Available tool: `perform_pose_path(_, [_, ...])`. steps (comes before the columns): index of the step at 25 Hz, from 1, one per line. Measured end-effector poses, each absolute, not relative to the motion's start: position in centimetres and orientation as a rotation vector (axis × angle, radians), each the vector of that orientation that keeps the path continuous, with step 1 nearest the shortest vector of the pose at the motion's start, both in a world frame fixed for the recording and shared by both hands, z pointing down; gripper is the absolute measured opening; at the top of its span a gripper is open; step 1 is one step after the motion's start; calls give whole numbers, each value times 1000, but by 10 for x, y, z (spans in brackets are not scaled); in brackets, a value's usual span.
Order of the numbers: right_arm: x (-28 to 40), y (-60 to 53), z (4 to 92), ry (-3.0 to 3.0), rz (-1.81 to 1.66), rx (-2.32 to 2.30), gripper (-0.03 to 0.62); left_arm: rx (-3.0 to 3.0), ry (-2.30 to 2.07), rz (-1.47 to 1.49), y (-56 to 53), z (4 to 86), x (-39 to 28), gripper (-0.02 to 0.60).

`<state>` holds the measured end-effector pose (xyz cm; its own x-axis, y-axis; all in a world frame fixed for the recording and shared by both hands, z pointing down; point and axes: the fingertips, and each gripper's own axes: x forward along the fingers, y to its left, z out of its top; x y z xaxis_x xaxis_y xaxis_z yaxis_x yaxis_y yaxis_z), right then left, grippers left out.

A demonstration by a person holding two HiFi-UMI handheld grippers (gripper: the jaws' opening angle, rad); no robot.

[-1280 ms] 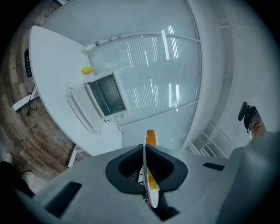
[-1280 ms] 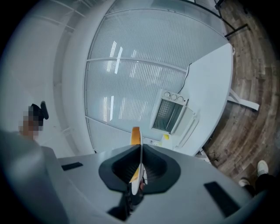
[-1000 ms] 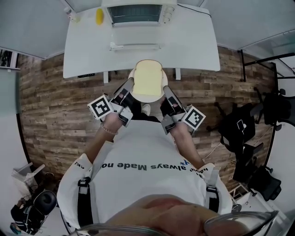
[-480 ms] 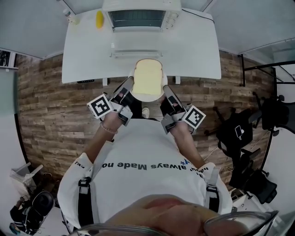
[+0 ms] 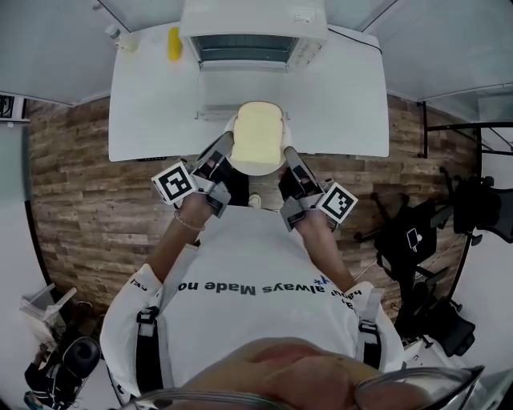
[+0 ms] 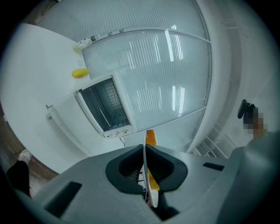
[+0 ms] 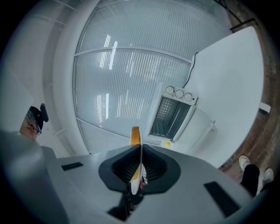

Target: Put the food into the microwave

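A slice of toast point(image 5: 258, 138) lies on a white plate point(image 5: 255, 170) held level between both grippers, over the front edge of the white table point(image 5: 152, 104). My left gripper point(image 5: 224, 152) is shut on the plate's left rim and my right gripper point(image 5: 288, 156) on its right rim. The microwave point(image 5: 250, 24) stands at the table's back, with its door point(image 5: 237, 92) folded down just ahead of the plate. In the left gripper view the plate's edge point(image 6: 148, 175) runs between the shut jaws of the gripper point(image 6: 145, 151), with the microwave point(image 6: 103, 105) beyond. The right gripper view shows the same: gripper point(image 7: 141, 151), plate edge point(image 7: 139, 170), microwave point(image 7: 170, 114).
A yellow object point(image 5: 172, 44) and a small bottle point(image 5: 119, 36) sit left of the microwave on the table. Black office chairs point(image 5: 417, 232) stand on the wooden floor at the right. White walls enclose the table's back and sides.
The plate with the toast has moved forward, from just before the table's front edge to over it, closer to the microwave's open door. Both grippers keep their hold.
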<state>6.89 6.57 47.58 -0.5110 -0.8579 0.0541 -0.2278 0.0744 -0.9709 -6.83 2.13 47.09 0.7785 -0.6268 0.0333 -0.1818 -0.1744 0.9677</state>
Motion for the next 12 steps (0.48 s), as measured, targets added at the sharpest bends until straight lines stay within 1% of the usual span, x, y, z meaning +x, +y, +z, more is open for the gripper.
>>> perform_pose_path(12, [45, -21, 463, 1823, -1460, -1083, 20, 1740, -636, -456, -61, 456, -93, 18])
